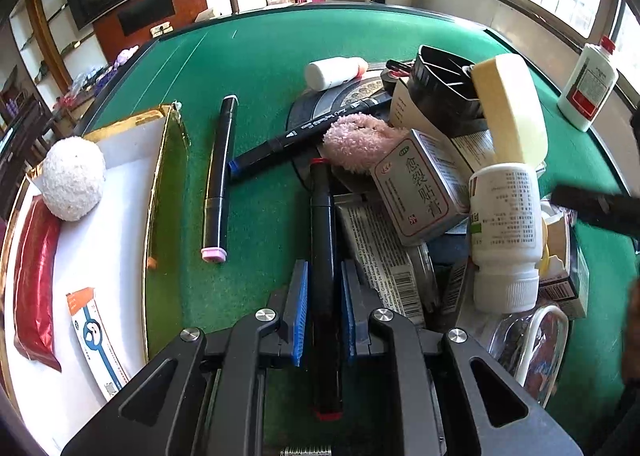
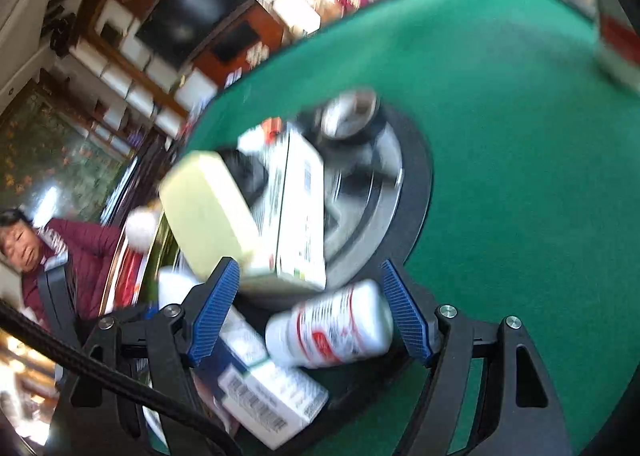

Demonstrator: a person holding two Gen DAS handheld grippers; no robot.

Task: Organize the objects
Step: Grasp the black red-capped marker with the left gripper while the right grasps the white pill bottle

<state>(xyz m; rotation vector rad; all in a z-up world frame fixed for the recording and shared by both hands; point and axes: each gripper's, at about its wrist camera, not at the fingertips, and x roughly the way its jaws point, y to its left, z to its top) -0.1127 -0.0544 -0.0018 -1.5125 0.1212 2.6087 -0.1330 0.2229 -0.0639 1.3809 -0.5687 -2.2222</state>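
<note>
1. Red-capped marker (image 1: 324,256) lies on the green table (image 1: 260,67) beside the clutter, pinched by the left gripper (image 1: 324,296).
2. Right gripper (image 2: 312,312) spread around a blurred white bottle (image 2: 332,326), pads not touching.
3. Marker's lower half is hidden.

A green felt table (image 1: 260,55) carries everything. Left of the left gripper, a gold-edged tray (image 1: 160,191) rests on the felt. Just ahead and left of it, a pink-capped marker (image 1: 218,179) lies flat, well clear of the tray. A blue-capped marker (image 1: 304,133) lies slantwise farther ahead, its far end up on a round dark disc (image 1: 304,111) that sits on the felt ahead and to the right. A heap of boxes and bottles covers most of that disc. Far ahead on the right, apart from the heap, a white bottle (image 1: 588,83) with a red cap stands upright on the felt. In the right wrist view the same disc (image 2: 420,183) lies ahead, blurred.
</note>
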